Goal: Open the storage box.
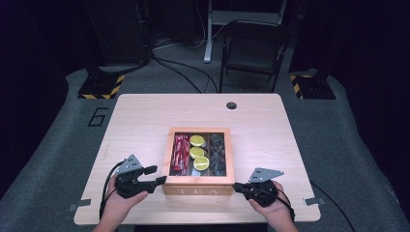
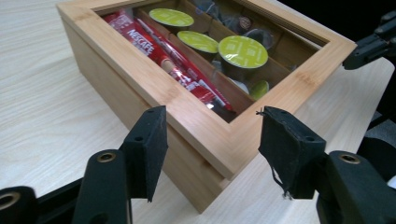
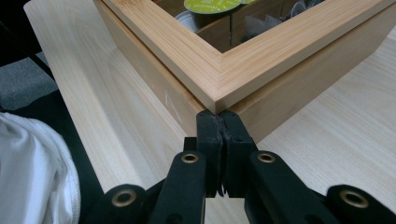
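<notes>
A wooden box [image 1: 198,190] marked TEA sits at the middle front of the table, its window lid down. Through the window I see red Nescafe sticks [image 1: 181,152], green-topped capsules [image 1: 197,152] and dark capsules [image 1: 217,152]. My left gripper [image 1: 158,175] is open, its pads standing on either side of the box's front left corner [image 2: 219,158] without pressing on it. My right gripper [image 1: 237,186] is shut with nothing between its pads. Its tips [image 3: 223,119] sit against the box's front right corner, just under the lid's edge [image 3: 217,100].
The light wooden table [image 1: 140,121] has a round cable hole [image 1: 231,105] near its far edge. A dark folding chair [image 1: 254,48] stands on the grey floor beyond. White cloth [image 3: 32,172] shows at the lower left of the right gripper view.
</notes>
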Motion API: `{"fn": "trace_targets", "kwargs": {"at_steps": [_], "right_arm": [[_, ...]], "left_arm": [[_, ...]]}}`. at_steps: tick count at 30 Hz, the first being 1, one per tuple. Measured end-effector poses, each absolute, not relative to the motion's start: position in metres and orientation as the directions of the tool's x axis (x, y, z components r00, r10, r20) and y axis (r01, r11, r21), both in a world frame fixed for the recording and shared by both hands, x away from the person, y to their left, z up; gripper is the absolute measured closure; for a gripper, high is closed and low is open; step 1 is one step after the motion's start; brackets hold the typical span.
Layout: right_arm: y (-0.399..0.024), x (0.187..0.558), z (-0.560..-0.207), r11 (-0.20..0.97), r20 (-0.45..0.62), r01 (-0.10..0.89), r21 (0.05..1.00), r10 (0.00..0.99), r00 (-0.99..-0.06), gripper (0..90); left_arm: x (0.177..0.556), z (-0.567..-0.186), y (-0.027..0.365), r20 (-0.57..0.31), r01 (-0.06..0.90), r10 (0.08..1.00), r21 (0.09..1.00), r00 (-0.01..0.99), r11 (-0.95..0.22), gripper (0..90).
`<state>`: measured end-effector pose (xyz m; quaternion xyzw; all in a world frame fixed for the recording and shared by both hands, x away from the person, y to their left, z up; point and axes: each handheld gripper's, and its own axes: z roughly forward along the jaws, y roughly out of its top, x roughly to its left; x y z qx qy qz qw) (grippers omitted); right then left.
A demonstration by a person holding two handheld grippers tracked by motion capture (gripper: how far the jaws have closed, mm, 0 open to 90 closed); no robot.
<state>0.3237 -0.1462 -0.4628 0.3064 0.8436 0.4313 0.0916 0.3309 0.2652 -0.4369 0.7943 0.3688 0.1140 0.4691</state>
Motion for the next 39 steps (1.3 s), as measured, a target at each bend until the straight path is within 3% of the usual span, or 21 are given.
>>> {"fn": "trace_targets", "kwargs": {"at_steps": [7,18,21,30,35,39], "right_arm": [[-0.143,0.327,-0.458,0.411,0.123,0.435,0.801,0.598,-0.792,87.4],[-0.142,0.33,-0.453,0.375,0.142,0.431,0.821,0.597,-0.79,87.3],[-0.142,0.331,-0.451,0.367,0.144,0.422,0.829,0.59,-0.794,87.2],[-0.141,0.332,-0.45,0.361,0.144,0.418,0.833,0.589,-0.795,87.0],[-0.141,0.333,-0.45,0.357,0.148,0.419,0.835,0.589,-0.795,86.3],[-0.142,0.333,-0.449,0.345,0.142,0.408,0.845,0.591,-0.794,83.5]], "left_arm": [[0.327,-0.434,0.258,-0.153,0.46,0.667,0.831,0.729,-0.312,33.2],[0.325,-0.439,0.252,-0.122,0.45,0.658,0.819,0.743,-0.355,30.1],[0.327,-0.443,0.252,-0.128,0.466,0.662,0.807,0.738,-0.363,31.6],[0.328,-0.445,0.251,-0.121,0.464,0.684,0.817,0.72,-0.344,49.5],[0.325,-0.443,0.248,-0.069,0.443,0.703,0.819,0.708,-0.366,52.5],[0.326,-0.44,0.249,-0.09,0.453,0.703,0.82,0.706,-0.35,52.5]]}}
